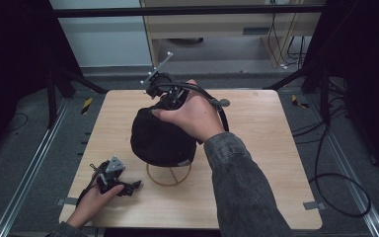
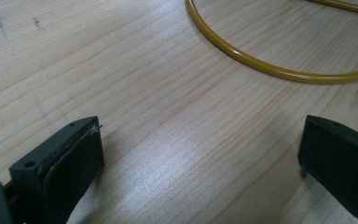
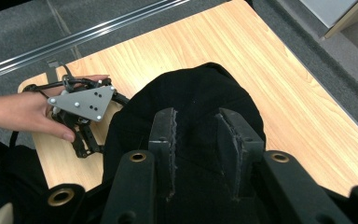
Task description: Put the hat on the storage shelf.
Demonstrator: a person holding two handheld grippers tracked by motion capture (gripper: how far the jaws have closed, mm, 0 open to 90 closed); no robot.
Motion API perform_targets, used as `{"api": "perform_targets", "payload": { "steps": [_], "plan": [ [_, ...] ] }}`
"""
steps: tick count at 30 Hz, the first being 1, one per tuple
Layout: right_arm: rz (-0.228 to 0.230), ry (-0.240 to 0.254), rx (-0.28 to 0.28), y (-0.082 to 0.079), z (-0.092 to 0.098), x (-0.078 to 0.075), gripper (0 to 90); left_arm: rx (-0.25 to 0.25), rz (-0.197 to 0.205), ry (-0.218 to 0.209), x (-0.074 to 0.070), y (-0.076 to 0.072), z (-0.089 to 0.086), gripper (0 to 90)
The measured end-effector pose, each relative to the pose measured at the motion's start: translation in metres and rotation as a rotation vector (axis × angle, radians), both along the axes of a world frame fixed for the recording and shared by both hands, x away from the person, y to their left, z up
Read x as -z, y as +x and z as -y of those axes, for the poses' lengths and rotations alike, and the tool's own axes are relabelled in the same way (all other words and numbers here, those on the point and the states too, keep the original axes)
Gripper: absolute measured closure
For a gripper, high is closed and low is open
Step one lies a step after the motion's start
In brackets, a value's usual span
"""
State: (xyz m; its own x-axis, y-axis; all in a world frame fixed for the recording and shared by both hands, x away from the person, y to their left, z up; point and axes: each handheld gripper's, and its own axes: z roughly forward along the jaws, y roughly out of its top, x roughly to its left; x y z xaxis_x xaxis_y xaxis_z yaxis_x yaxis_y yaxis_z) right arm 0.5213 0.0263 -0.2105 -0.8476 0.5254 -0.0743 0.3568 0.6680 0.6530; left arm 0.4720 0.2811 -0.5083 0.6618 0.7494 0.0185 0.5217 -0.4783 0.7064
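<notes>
On the middle of the wooden tabletop [image 1: 256, 148] sat a black cap [image 1: 160, 140], draped over a yellow wire stand [image 1: 169, 178] whose ring base rested on the wood just in front of it. The right tongs [image 1: 160, 98] came down onto the far upper side of the cap, the right hand [image 1: 195, 118] wrapped over the tool with the forearm reaching in diagonally from the lower right and the wrist bent so the tool pointed down and back toward the person. In the right gripper view the right tongs' jaws stood a narrow gap apart, with a ridge of black fabric rising between them; whether the pads truly pressed on it could not be told.

The left tongs [image 1: 128, 187] lay low near the tabletop's front left corner, the left hand [image 1: 96, 197] resting flat beside them, jaws spread wide over bare wood just short of the stand's ring.

To do this step well, the right tongs would probably need a firm bite on a good fold of the crown, then a straight upward lift so the cap clears the wire without dragging the light stand along. The left tongs look well placed to steady the ring.
</notes>
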Motion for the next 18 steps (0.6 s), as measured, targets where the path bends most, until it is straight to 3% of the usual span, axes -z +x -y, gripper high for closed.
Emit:
{"api": "perform_targets", "payload": {
  "steps": [14,18],
  "plan": [
    [0.016,0.025,-0.004,-0.005,0.011,-0.004,68.0,0.007,0.001,0.002,0.000,0.001,0.000,0.0],
    [0.015,0.012,-0.010,-0.006,0.017,-0.004,67.9,0.006,0.001,-0.002,0.000,0.001,0.000,0.0]
  ]
}}
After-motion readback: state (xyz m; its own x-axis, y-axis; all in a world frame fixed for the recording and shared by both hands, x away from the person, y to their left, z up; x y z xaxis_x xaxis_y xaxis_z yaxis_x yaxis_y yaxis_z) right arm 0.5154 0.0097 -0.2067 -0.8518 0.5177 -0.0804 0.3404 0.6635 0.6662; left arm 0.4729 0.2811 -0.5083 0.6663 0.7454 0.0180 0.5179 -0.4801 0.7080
